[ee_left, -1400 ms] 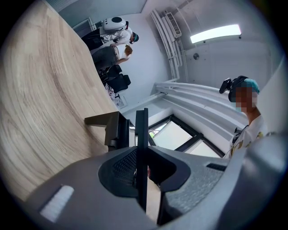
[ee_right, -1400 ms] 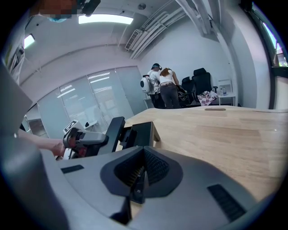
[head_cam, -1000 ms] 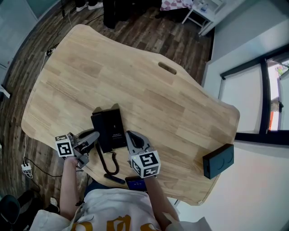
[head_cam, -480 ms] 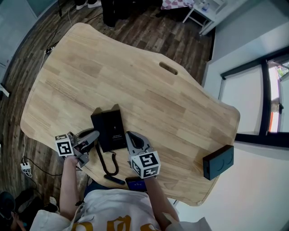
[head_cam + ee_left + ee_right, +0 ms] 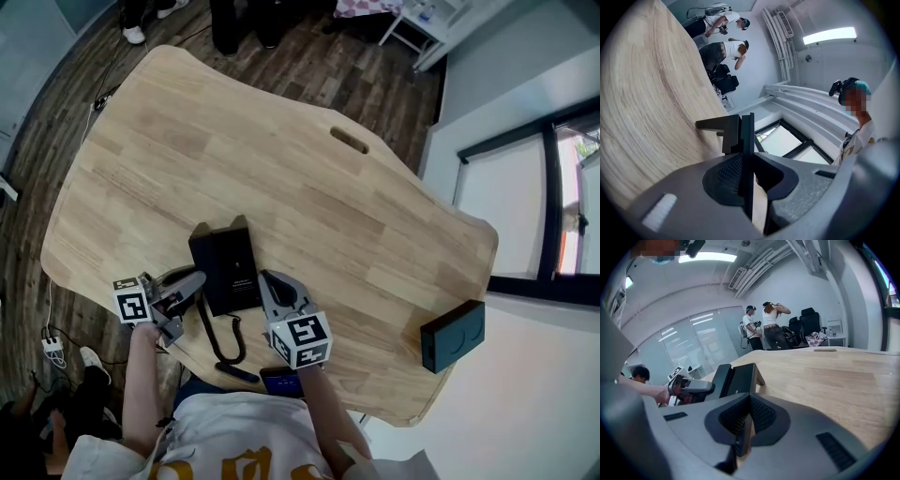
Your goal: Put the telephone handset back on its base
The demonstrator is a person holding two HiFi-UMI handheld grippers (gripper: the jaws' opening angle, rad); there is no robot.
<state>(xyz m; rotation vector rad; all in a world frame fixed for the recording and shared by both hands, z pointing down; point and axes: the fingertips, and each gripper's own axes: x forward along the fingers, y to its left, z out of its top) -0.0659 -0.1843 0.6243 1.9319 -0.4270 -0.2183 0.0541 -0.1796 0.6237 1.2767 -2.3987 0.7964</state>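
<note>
I see the handset [image 5: 203,270] lying along the left side of its base [image 5: 236,267], and the pair sits near my edge of the bench [image 5: 281,159]. My left hand-held gripper [image 5: 195,280] reaches in from the base's left, clamped on the handset's thin black edge. My right hand-held gripper [image 5: 269,281] sits just beside the base's right edge, jaws together on nothing. The coiled cord [image 5: 221,345] loops on the near side of the base. A black box [image 5: 453,335] stands well to the base's right.
</note>
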